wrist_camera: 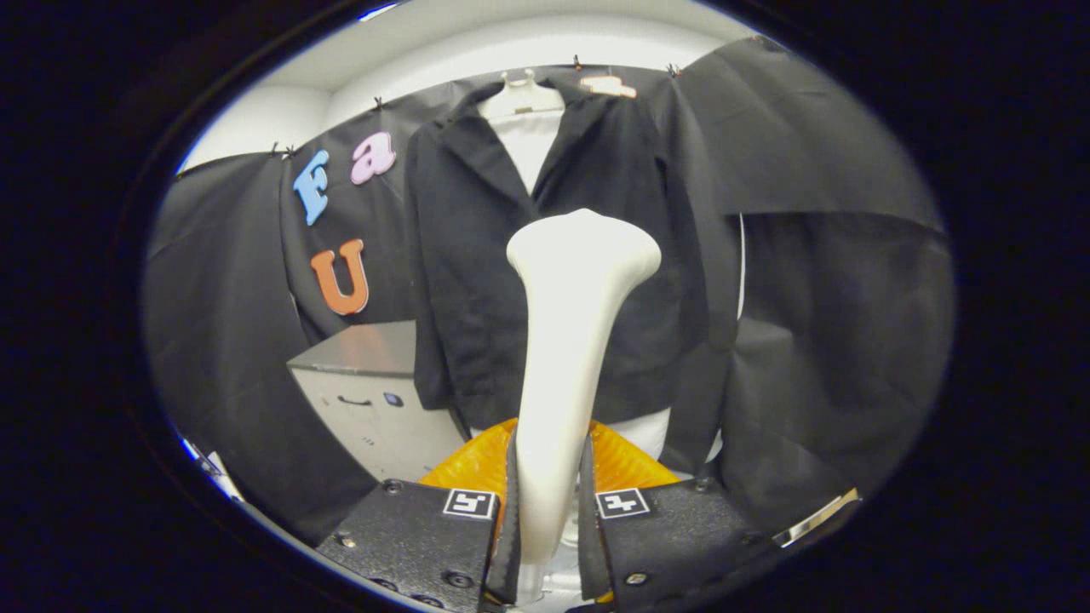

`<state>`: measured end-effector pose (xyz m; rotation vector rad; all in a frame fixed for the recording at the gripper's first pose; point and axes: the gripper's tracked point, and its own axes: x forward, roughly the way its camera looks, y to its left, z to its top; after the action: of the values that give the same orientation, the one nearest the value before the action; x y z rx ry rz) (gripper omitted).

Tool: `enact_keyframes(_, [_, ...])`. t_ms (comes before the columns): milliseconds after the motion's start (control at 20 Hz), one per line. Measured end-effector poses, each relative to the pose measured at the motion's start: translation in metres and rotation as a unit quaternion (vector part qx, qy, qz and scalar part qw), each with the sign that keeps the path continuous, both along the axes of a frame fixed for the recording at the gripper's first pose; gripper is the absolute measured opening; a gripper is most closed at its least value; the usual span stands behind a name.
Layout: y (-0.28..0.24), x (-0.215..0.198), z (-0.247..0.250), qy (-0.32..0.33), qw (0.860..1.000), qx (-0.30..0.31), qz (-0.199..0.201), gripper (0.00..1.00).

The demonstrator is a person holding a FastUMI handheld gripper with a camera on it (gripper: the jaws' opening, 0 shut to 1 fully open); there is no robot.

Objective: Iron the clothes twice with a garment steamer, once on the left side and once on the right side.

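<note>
Holding the garment steamer (pixel 569 340) upright in my gripper (pixel 547 511) — both fingers press on its slim handle, one on each side, so the gripper is clamped on it. Steamer's handle rises from between the fingers and flares into a wide rounded head at the top; the head faces away from me toward the clothes. I see its back only, so I can't tell whether the head touches the fabric or hangs just short of it.

Beyond the steamer head: a dark jacket (pixel 477 281) on a white hanger (pixel 521 94), hung on a pale mannequin torso (pixel 532 149) whose chest shows in the open collar. Steamer head sits over the jacket's middle, roughly at the front opening, below the lapels. A bit of the torso's pale base shows under the jacket hem, to the right of the handle.

Just ahead of the fingers, either side of the handle, an orange ribbed thing (pixel 477 464) — can't tell what it is. Left of the jacket and lower, a grey cabinet (pixel 370 400) with a dark drawer pull. Black cloth wall (pixel 817 281) behind and around everything.
</note>
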<state>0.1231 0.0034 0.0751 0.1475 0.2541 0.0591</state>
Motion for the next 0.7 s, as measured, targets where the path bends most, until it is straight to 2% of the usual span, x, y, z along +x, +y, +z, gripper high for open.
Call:
enact_keyframes(250, [-0.031, 0.028, 0.056, -0.06, 0.998, -0.014, -0.003, 0.3])
enact_keyframes(700, [-0.067, 0.114, 0.152, -0.169, 0.985, -0.02, 0.007, 0.3])
